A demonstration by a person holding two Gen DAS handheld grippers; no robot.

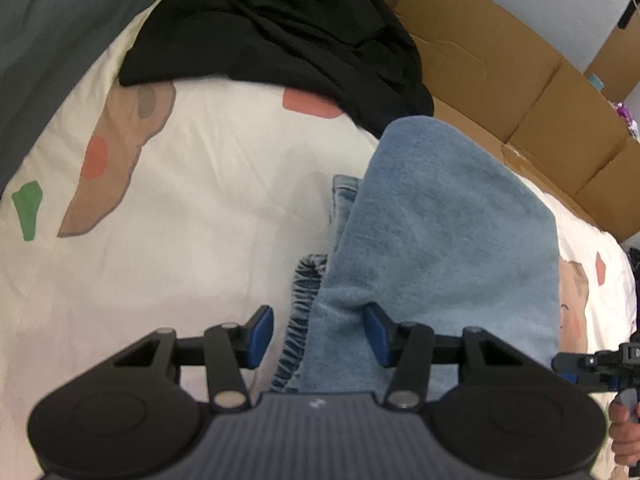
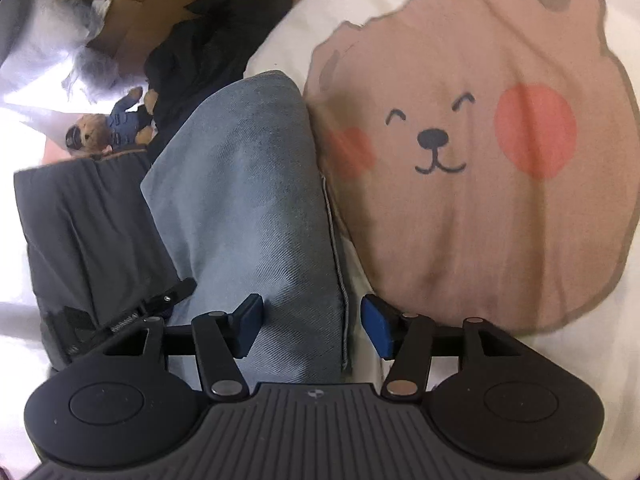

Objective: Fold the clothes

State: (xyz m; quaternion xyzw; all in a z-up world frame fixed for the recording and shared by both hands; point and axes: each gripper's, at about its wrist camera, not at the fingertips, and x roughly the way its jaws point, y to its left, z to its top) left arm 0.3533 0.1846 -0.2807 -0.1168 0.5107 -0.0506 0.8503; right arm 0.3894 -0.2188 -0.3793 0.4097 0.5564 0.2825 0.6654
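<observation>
Jeans: the blue denim jeans are lying folded in a long thick strip on the bed sheet, running from the bottom middle up toward the upper right of the left wrist picture.
How they are handling: they are looking thick, a bit heavy and floppy, not slippery and not breakable.
Where to hold: the stretchy waistband or the sewn side edge is looking like a firm spot to pinch.
Left tongs: standing wide open, with the jeans lying between the blue pads.
Right tongs: also standing wide open over the jeans' edge, gripping nothing.
Other clothes: black clothes are piling up at the top middle.
Writing: no readable words are showing; the sheet's bear face is smiling at the right.
</observation>
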